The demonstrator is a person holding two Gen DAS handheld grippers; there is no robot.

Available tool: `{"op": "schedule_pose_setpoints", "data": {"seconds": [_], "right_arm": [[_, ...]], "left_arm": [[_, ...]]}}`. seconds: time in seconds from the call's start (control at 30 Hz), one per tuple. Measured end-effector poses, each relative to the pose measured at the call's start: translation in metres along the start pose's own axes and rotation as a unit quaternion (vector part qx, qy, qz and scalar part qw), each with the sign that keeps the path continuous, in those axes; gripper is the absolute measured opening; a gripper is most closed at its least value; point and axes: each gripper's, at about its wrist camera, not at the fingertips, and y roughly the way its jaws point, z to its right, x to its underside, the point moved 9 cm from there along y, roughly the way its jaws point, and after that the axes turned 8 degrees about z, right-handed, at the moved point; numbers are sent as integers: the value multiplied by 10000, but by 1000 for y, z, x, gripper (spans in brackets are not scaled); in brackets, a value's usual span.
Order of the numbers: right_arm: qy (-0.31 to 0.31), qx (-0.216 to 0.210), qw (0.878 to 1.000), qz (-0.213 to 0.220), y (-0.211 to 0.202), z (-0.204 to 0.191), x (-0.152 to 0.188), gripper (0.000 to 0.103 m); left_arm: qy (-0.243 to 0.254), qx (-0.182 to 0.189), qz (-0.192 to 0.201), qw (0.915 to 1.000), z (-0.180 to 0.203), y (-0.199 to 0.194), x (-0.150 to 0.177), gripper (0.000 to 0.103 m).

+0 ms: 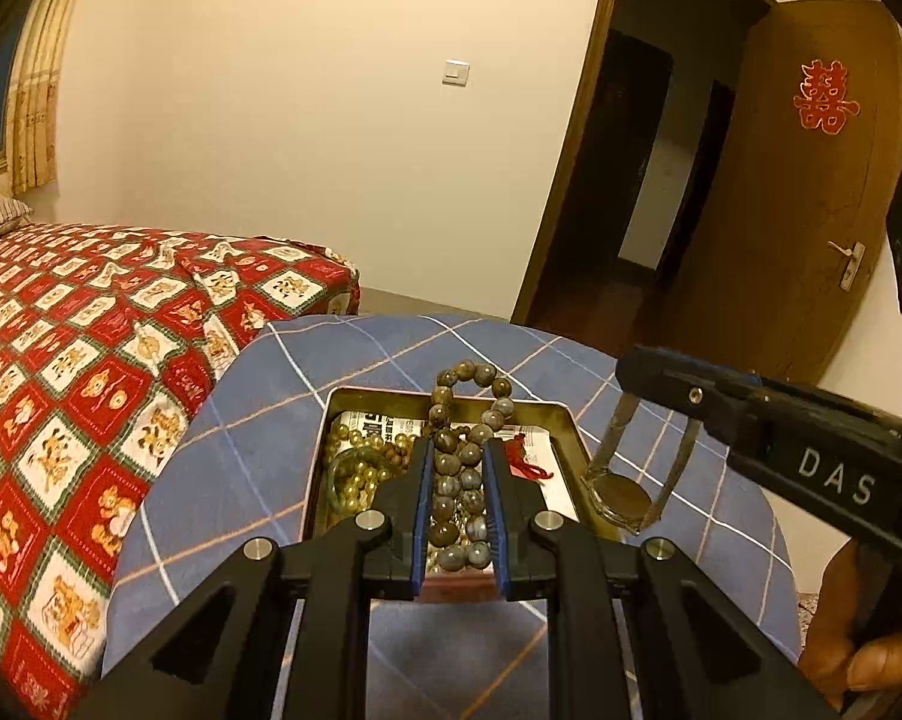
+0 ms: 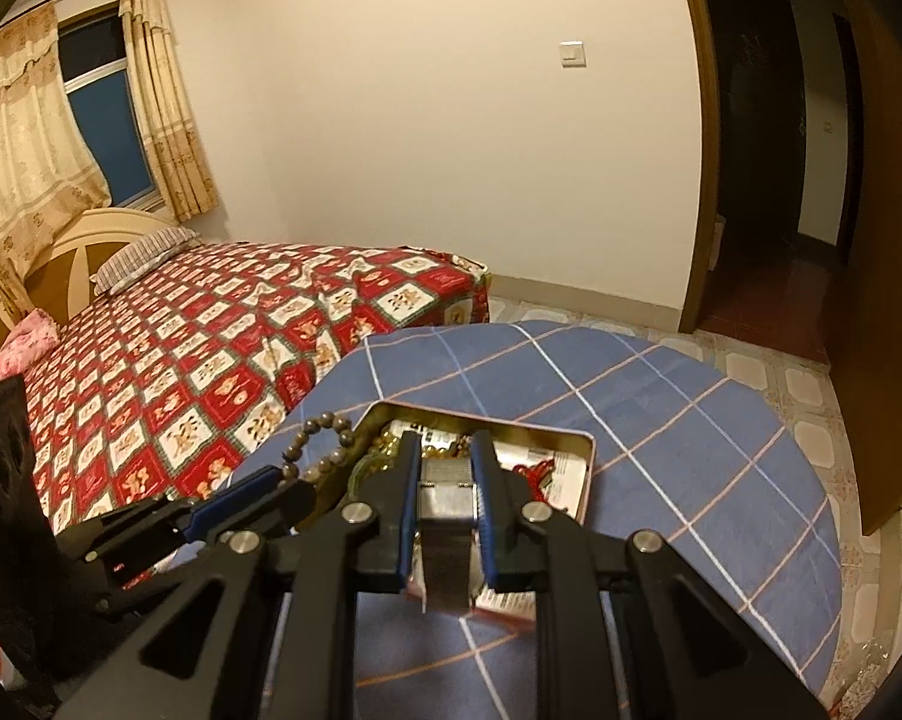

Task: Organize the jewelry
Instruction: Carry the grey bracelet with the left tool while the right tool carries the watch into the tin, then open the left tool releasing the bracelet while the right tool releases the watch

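**Both grippers holding jewelry above open tin**

Far left: bed (image 1: 91,360) with red patterned cover, beside the round table (image 1: 259,420) under a blue checked cloth. On the table sits an open rectangular tin (image 1: 325,420) lined with printed paper; inside, left part, yellow-green beads and a green bangle (image 1: 346,474), right part a red knotted cord (image 1: 526,459).

Left gripper (image 1: 458,474): jaws narrow, clamped on a grey stone bead bracelet (image 1: 469,384); its loop sticks out past the fingertips over the tin's far edge, more beads run back between the blue pads.

Right gripper (image 2: 445,480): jaws narrow, clamped on a metal watch (image 1: 622,495) by its band; from the left wrist view the watch face hangs down just right of the tin, over the cloth.

A hand (image 1: 859,654) shows at the near right corner. Far right: open wooden door (image 1: 811,180) with a red paper cutout.
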Motion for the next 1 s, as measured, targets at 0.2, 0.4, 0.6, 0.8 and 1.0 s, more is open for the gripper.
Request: {"op": "schedule_pose_setpoints", "data": {"seconds": [0.2,0.4,0.6,0.8,1.0], "right_arm": [[58,54,10000,24,16,12,-13,20],[151,85,9998,-3,33,21,-20,20],[161,161,9995,-224,57,30,-9,20],[333,283,9975,-548,82,50,10,20],[454,316,9947,-869,100,61,31,20]], "left_arm": [[26,14,-100,9999,2,23,-3,16],[18,32,-208,9998,4,44,-4,16],[-34,-21,-431,9991,0,72,3,16],[-87,-103,-755,9971,-4,97,21,16],[-85,-160,-928,9955,-5,111,33,16]]}}
